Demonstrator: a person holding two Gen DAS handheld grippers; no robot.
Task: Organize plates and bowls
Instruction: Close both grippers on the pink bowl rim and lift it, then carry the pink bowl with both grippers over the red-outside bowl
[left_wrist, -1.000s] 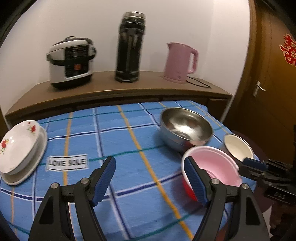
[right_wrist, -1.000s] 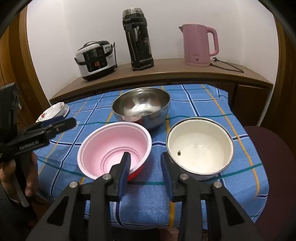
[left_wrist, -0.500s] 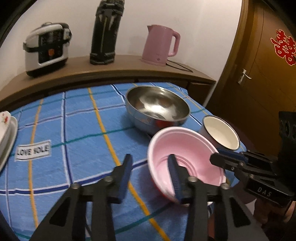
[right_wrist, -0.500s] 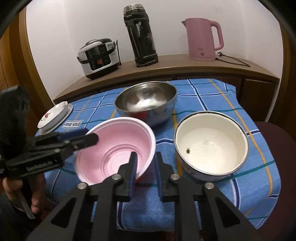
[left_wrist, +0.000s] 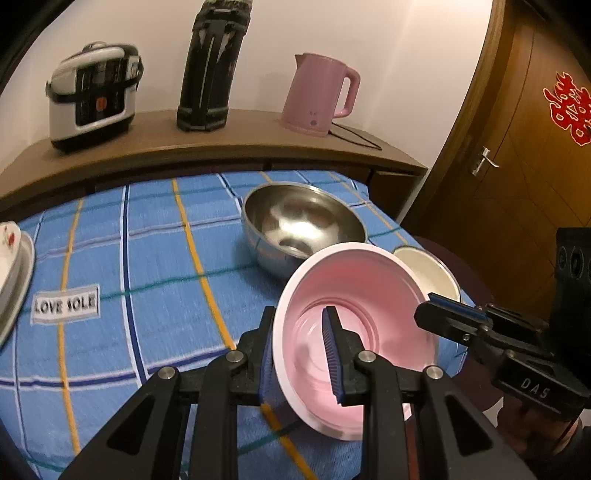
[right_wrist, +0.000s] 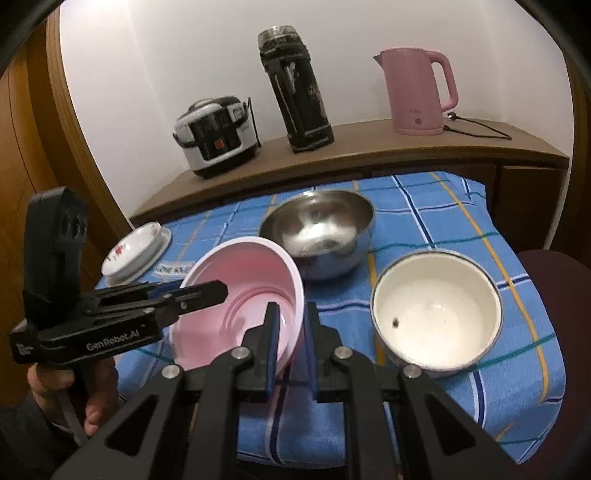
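The pink plastic bowl (left_wrist: 369, 314) (right_wrist: 243, 291) is lifted and tilted above the near edge of the blue checked tablecloth (left_wrist: 147, 266). My left gripper (left_wrist: 299, 354) is shut on its left rim, one finger inside and one outside. My right gripper (right_wrist: 290, 332) is shut on its right rim, and also shows in the left wrist view (left_wrist: 447, 317). A steel bowl (left_wrist: 303, 225) (right_wrist: 317, 232) stands behind it. A white enamel bowl (right_wrist: 436, 314) (left_wrist: 428, 269) stands to the right. A flowered plate stack (right_wrist: 136, 251) (left_wrist: 11, 266) lies at the table's left.
A wooden sideboard (right_wrist: 369, 147) behind the table carries a rice cooker (right_wrist: 216, 136), a black flask (right_wrist: 295, 88) and a pink kettle (right_wrist: 417, 92) with its cord. A wooden door (left_wrist: 524, 147) is at the right. A dark chair seat (right_wrist: 554, 280) adjoins the table's right edge.
Both grippers have closed on the pink bowl's opposite rims. The bowl has risen off the table and tilted. The left gripper has moved right, toward the bowl.
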